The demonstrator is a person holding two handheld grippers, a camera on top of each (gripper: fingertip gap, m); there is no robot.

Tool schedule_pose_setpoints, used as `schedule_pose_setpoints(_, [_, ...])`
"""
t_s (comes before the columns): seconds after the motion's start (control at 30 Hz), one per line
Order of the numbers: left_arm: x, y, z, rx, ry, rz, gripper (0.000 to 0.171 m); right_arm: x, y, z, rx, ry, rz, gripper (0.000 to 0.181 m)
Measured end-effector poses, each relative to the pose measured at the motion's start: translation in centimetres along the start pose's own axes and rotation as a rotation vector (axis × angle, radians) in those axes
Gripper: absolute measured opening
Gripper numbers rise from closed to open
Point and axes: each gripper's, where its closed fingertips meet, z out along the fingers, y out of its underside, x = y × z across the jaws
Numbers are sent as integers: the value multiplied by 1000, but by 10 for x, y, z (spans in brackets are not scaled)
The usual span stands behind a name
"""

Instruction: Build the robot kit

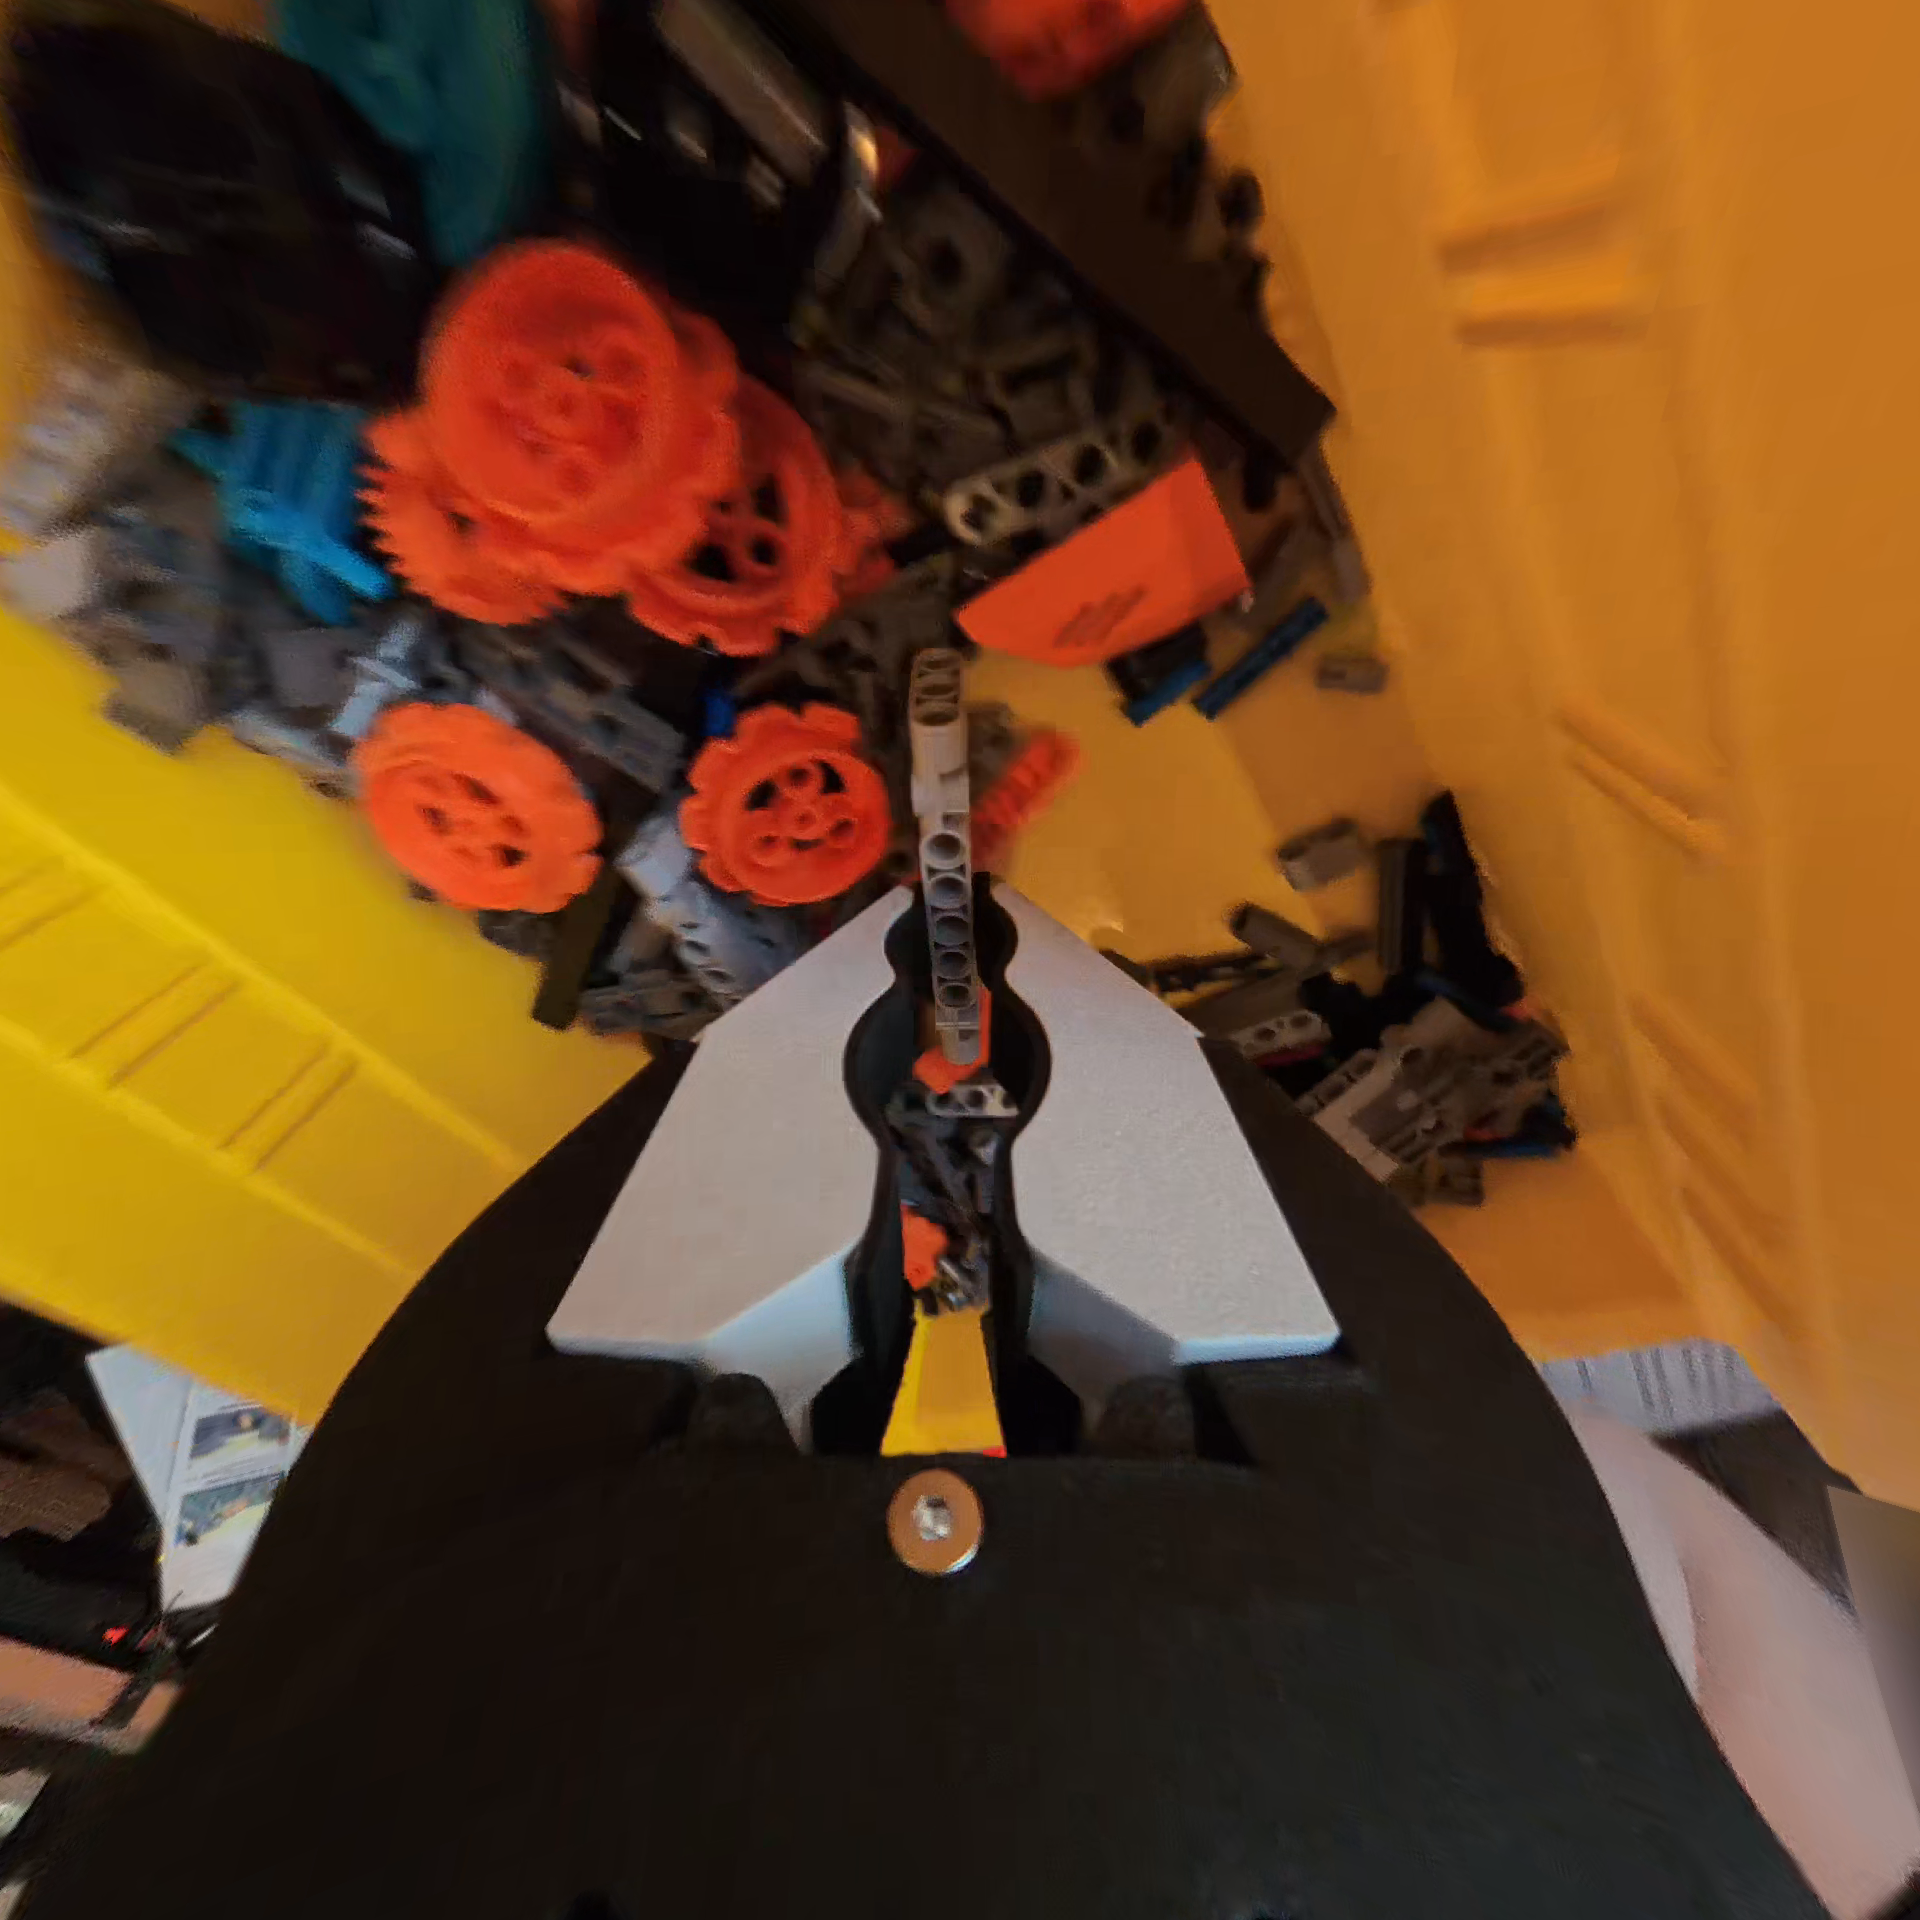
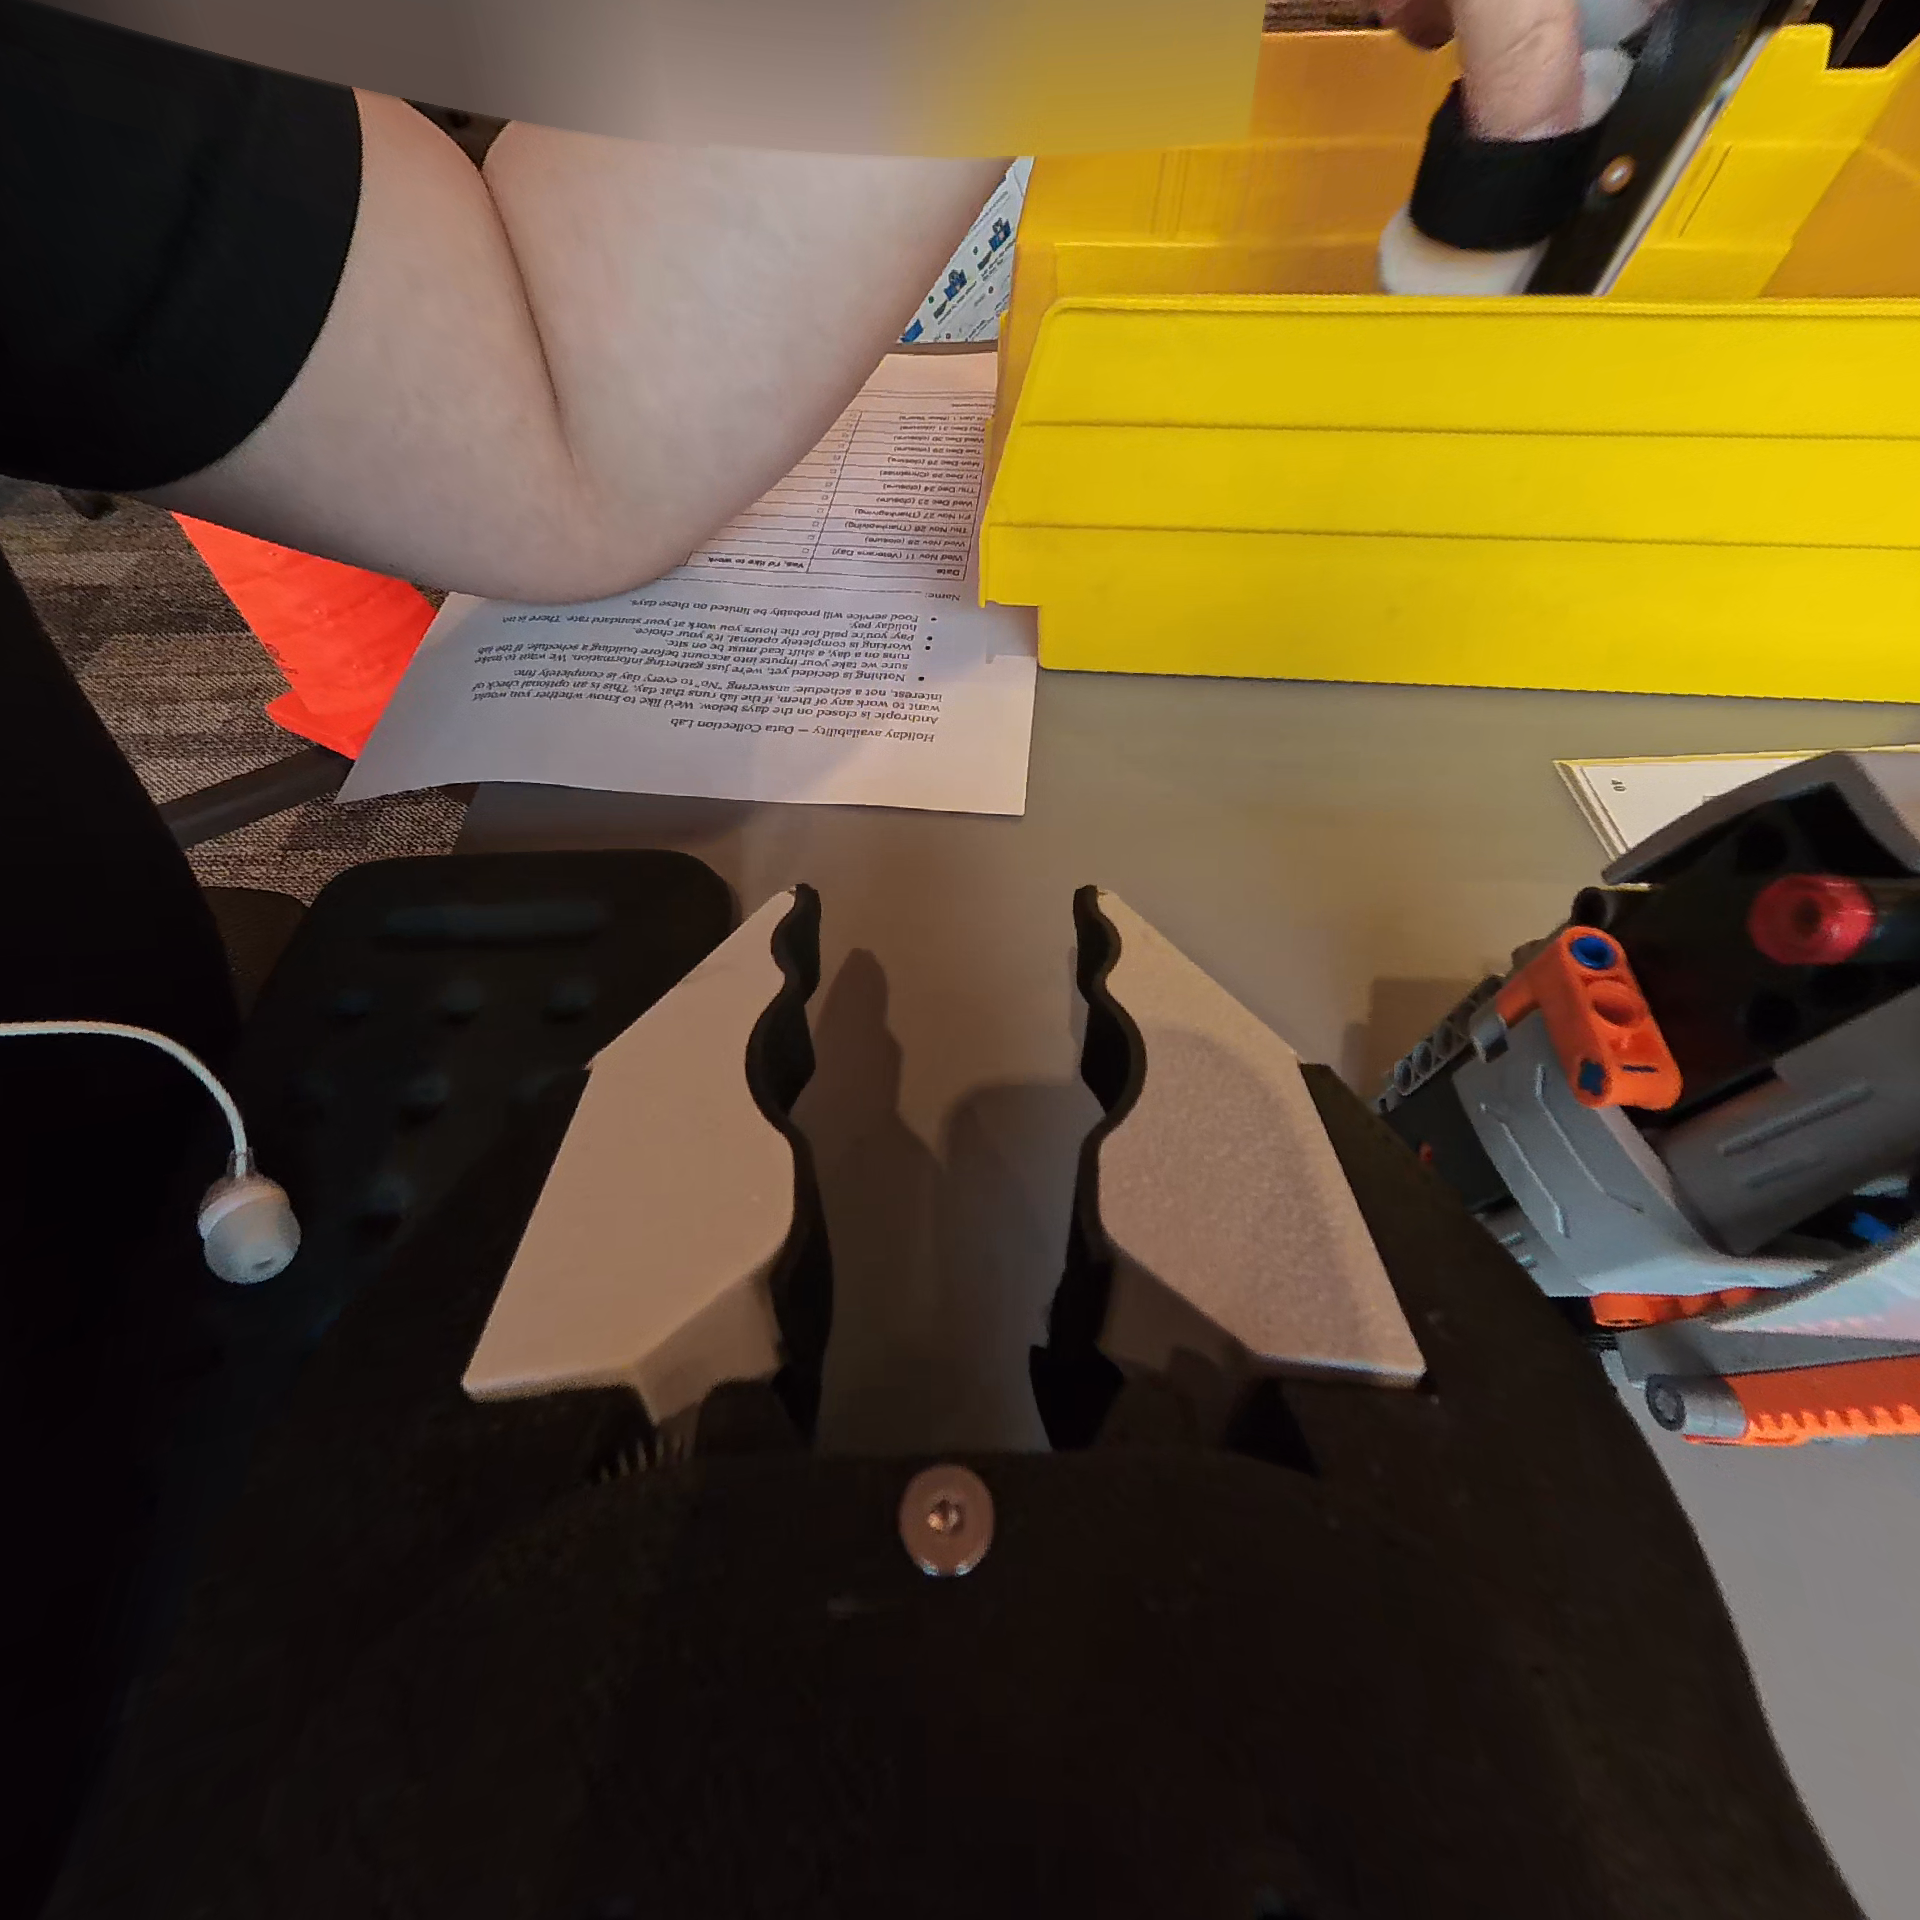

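Observation:
My left gripper (image 1: 948, 914) is shut on a light grey perforated toy beam (image 1: 940, 831), which sticks out past the fingertips, over a yellow bin (image 1: 208, 1039) full of loose building parts. Several orange toothed wheels (image 1: 790, 805) and grey beams lie just beyond the beam. My right gripper (image 2: 945, 904) is open and empty, low over a grey table (image 2: 1247, 810). A partly built grey, black and orange toy model (image 2: 1683, 1101) stands to its right. The left gripper also shows far off in the right wrist view (image 2: 1538, 187), held by a hand above the bins.
Yellow bins (image 2: 1455, 488) stand at the back of the table. A printed paper sheet (image 2: 727, 686) lies ahead left of my right gripper, with a person's bare arm (image 2: 582, 343) above it. An orange sheet (image 2: 312, 623) lies on the carpet. A white earbud (image 2: 249, 1231) dangles at left. My hands' fingertips stand some 25 cm from each other.

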Motion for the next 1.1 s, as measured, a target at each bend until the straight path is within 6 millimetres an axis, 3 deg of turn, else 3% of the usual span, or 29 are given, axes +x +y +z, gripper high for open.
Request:
schedule_pose_setpoints(0.1, [-15, -18, -13, 130, -32, -65, 5, 0, 1, 0, -3, -2, 1, 48])
schedule_pose_setpoints(0.2, [-18, -31, -19, 219, 12, -136, 6, 0, 1, 1, -4, -1, -2, 48])
schedule_pose_setpoints(0.23, [-18, -30, -19, 220, 27, -171, 16, 0, 1, 0, -5, -1, -3, 48])
schedule_pose_setpoints(0.27, [-19, -27, -18, 205, 35, -209, 43, 0, 1, 1, -5, -2, -2, 48])
schedule_pose_setpoints(0.3, [-22, -21, -19, 186, 28, -245, 55, 0, 1, 1, -5, -3, -1, 48])
schedule_pose_setpoints(0.43, [-23, 7, -22, 118, 72, -452, 55, 0, 1, 0, -3, -3, 0, 48])
schedule_pose_setpoints(0.6, [-16, 52, -6, -66, 134, -583, 58, -1, 1, 1, -5, -8, 1, 48])
schedule_pose_setpoints(0.7, [-16, 58, 6, -117, 173, -608, 60, -2, 2, 1, -7, -10, -1, 48])
schedule_pose_setpoints(0.83, [-14, 68, 23, -208, 208, -626, 75, -3, 2, 1, -6, -15, 2, 48])
schedule_pose_setpoints(1.1, [-14, 75, 24, -244, 169, -561, 52, -3, 2, 1, -10, -17, -3, 48])
